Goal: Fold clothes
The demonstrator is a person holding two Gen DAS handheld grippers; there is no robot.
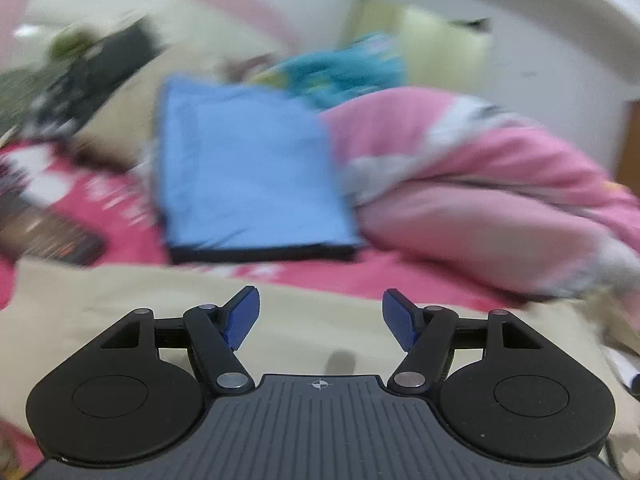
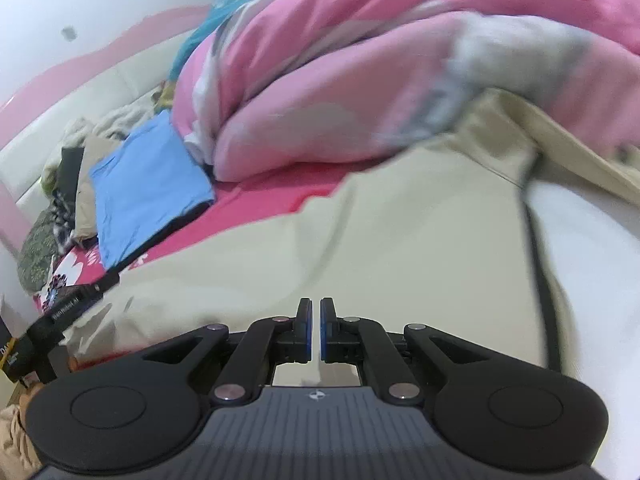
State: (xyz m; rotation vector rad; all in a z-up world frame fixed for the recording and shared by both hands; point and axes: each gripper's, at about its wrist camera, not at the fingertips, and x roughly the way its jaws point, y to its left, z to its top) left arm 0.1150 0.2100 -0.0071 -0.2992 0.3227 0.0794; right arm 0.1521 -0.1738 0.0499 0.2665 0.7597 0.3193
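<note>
A beige garment (image 1: 160, 300) lies spread on the pink bed sheet (image 1: 132, 232) in front of me; it also shows in the right wrist view (image 2: 360, 240), with a white inner part (image 2: 592, 260) at the right. My left gripper (image 1: 320, 316) is open and empty just above the beige cloth. My right gripper (image 2: 316, 328) has its jaws nearly together, a thin gap between the blue pads, with nothing seen between them, low over the beige garment. A folded blue cloth (image 1: 244, 172) lies farther back on the bed, also seen in the right wrist view (image 2: 148, 184).
A bunched pink duvet (image 1: 480, 184) fills the right side of the bed, also large in the right wrist view (image 2: 360, 80). A teal patterned cloth (image 1: 344, 68) lies behind it. Dark clothes (image 1: 80, 80) sit far left. A cream headboard (image 2: 80, 112) and white wall stand behind.
</note>
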